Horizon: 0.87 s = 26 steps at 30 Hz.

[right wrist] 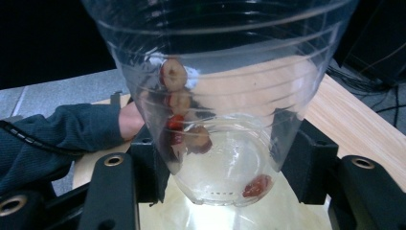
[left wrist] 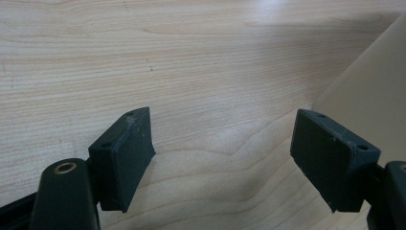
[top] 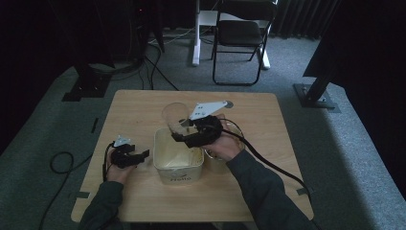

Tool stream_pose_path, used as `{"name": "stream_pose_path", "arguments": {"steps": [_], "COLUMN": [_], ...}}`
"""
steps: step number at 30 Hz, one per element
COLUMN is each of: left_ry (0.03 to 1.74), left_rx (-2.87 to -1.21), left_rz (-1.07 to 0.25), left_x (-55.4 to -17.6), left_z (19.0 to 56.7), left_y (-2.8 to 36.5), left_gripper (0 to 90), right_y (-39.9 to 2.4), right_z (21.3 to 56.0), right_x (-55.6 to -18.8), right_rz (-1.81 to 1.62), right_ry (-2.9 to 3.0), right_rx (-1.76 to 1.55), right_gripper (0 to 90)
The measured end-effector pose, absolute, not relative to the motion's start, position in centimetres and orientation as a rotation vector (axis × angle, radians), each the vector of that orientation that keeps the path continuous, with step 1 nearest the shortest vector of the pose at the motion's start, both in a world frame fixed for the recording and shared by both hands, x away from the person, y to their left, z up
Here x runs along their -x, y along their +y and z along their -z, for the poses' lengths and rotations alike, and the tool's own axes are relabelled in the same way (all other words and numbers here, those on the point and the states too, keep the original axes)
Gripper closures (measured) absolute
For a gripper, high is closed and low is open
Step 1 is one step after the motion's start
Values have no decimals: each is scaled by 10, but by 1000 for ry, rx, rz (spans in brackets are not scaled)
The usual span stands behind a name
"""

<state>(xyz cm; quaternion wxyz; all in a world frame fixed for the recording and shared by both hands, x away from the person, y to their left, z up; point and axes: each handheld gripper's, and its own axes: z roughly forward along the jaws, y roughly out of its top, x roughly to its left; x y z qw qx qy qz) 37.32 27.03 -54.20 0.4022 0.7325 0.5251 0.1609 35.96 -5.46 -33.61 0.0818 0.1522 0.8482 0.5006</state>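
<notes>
Gripping clear cup (right wrist: 225,96) — tub (top: 178,160) print unreadable

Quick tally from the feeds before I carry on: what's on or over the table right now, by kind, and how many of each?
Tools: 2, the left tool open and low over the table, the right tool clamped on the clear cup
Clear plastic cups: 1, with some reddish fruit pieces inside
Beige tubs: 1
Total: 4 items, counting the fruit with its cup; something beside the right hand is too hidden to count.

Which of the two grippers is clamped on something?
The right gripper: its jaws squeeze a clear plastic cup holding red fruit pieces, over the cream tub. The left gripper is open above bare wooden table.
</notes>
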Motion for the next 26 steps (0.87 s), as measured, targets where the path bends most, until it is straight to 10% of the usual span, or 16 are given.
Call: {"name": "stream_pose_path", "arguments": {"steps": [3, 7, 26], "left_ry": [1326, 1325, 1331], "left_rx": [-1851, -1853, -1851], "left_rz": [-407, -407, -405], "left_x": [-373, -373, -374], "left_z": [542, 542, 542], "left_y": [270, 270, 270], "left_gripper": [228, 229, 228], "right_y": [-50, -48, -61], "right_z": [340, 344, 334], "right_x": [-360, -364, -360], "right_rz": [-1516, -1611, -1529], "right_ry": [2552, 2657, 2539], "right_rx": [-445, -434, -452], "right_gripper": [403, 115, 143]}}
